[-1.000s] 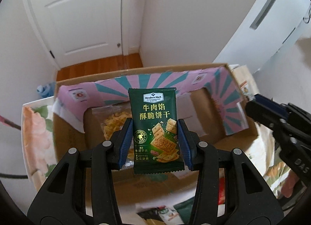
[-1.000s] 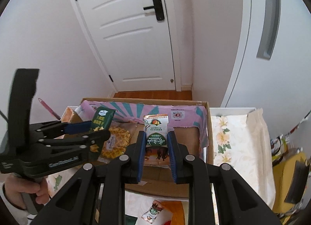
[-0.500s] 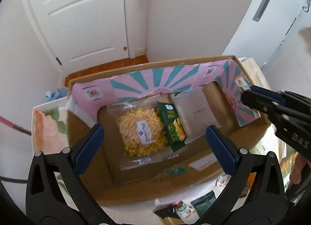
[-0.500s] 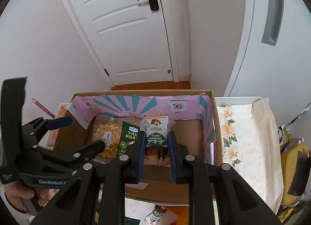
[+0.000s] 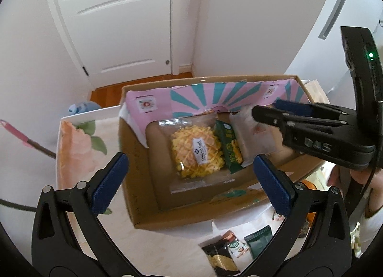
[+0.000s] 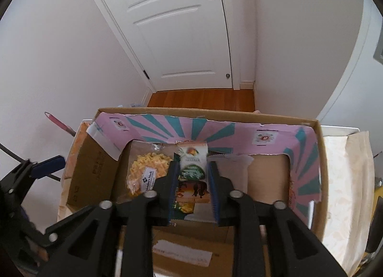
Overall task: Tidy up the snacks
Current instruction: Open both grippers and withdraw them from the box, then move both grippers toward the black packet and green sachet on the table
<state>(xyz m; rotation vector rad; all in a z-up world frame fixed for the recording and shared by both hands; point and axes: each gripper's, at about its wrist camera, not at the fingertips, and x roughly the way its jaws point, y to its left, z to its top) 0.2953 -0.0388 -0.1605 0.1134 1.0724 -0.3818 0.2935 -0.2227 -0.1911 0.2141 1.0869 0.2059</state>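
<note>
A cardboard box (image 5: 143, 195) with a pink and teal lining sits on a floral cloth. Inside lie a clear bag of yellow waffle snacks (image 5: 197, 151), a dark green cracker packet (image 5: 228, 146) and a white packet (image 5: 257, 138). My left gripper (image 5: 191, 181) is open and empty above the box's near left part. My right gripper (image 6: 192, 193) is shut on a white and green snack packet (image 6: 192, 164) and holds it inside the box (image 6: 318, 181), next to the waffle bag (image 6: 146, 174). In the left wrist view the right gripper (image 5: 270, 114) reaches in from the right.
Several loose snack packets (image 5: 235, 248) lie on the cloth in front of the box. A white door (image 6: 182, 25) and wood floor lie beyond. A pink-handled stick (image 5: 21, 137) leans at the left. A beige bag (image 6: 356, 181) lies right of the box.
My left gripper opened and let the green cracker packet drop into the box, then drew back and left. My right gripper moved forward and down into the box with its packet.
</note>
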